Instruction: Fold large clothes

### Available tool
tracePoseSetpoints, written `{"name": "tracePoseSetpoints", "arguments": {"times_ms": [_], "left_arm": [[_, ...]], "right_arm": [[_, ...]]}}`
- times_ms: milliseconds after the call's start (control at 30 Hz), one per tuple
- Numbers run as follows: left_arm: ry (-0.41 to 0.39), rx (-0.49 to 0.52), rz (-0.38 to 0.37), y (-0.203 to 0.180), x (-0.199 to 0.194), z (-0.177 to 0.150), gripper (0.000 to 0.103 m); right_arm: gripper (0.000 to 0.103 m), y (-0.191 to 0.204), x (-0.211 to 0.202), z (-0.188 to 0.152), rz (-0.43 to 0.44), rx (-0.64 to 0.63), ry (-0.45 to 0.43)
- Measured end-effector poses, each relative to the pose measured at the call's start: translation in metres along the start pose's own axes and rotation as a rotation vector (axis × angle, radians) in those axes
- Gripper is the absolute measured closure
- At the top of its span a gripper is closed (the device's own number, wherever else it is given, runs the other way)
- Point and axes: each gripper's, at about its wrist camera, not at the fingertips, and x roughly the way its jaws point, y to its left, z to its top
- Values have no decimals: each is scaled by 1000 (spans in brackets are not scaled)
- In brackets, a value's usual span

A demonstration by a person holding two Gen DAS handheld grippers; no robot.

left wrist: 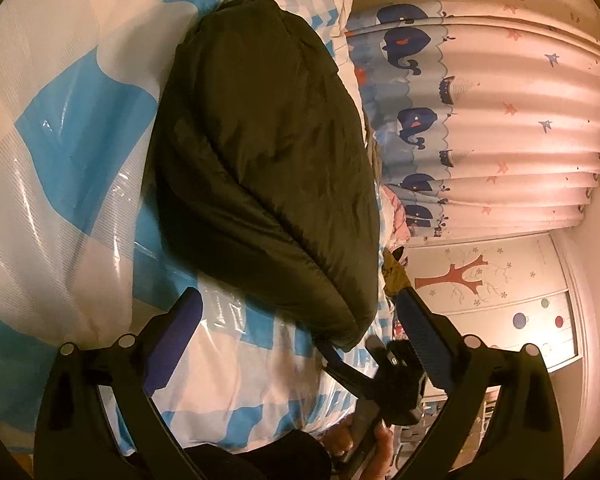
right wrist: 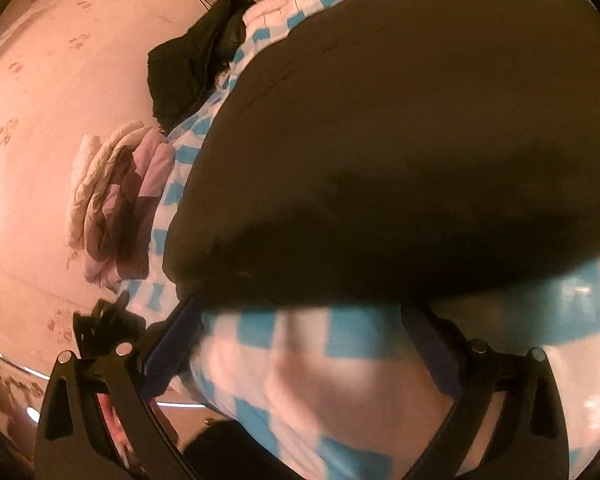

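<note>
Surface first: you're working on a bed w/ a blue-and-white checked cover (left wrist: 72, 128), shiny like there's clear plastic over parts of it. Room is warm-lit. Left wrist view shows a curtain (left wrist: 480, 120) w/ whales, boats and stars on the right, plus a white wardrobe (left wrist: 500, 292) w/ a red tree and coloured dots further down. Right wrist view shows a pinkish wall (right wrist: 60, 80) w/ faint paw-ish marks, a pale pink quilted garment (right wrist: 116, 200) bunched at the left edge of the bed, and another dark garment (right wrist: 196, 64) heaped beyond it.

The black puffy jacket (left wrist: 260, 160) lies in a bundle on the cover, right side of the bed near the curtain.

Your left gripper (left wrist: 300, 300) is spread wide, nothing between the fingers, near end of the jacket just past the tips. Right gripper (right wrist: 300, 320) is wide apart too, tips at the jacket's near edge, nothing pinched afaict.

No readable text or brand anywhere. Right wrist view is blurry and the jacket fills most of it, so folds/zip can't be made out. Your hand (left wrist: 364, 452) is cut off at the bottom of the left view.
</note>
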Motion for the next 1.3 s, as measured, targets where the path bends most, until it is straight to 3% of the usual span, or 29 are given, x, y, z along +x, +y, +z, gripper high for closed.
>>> {"name": "tracePoseSetpoints", "arguments": {"times_ms": [100, 300, 467, 567, 700, 800, 900, 1000, 1100, 1233, 1300], "left_arm": [[2, 2, -12, -1, -1, -1, 10], [11, 3, -1, 0, 4, 1, 9], [29, 48, -9, -12, 16, -4, 9], [44, 22, -8, -8, 32, 1, 9], [-41, 20, 23, -12, 44, 13, 9], [-129, 59, 77, -18, 47, 33, 9], [-163, 57, 110, -17, 45, 49, 9], [-181, 84, 125, -13, 35, 56, 9], [-174, 64, 122, -4, 34, 63, 9], [-171, 64, 130, -10, 34, 67, 9], [-165, 60, 127, -9, 35, 68, 9]], "right_arm": [[7, 3, 14, 1, 114, 75, -1], [6, 0, -8, 12, 311, 185, -103], [6, 0, -9, 16, 343, 210, -104], [6, -1, -11, 17, 376, 226, -122], [6, -2, -10, 19, 391, 227, -112], [6, -3, -11, 17, 360, 200, -85], [6, -12, -25, 8, 208, 149, -70], [6, -55, -57, 1, 101, 207, -102], [7, -98, -86, 8, 141, 298, -159], [7, -114, -121, 32, 94, 309, -290], [7, -129, -128, 41, 124, 360, -322]]}}
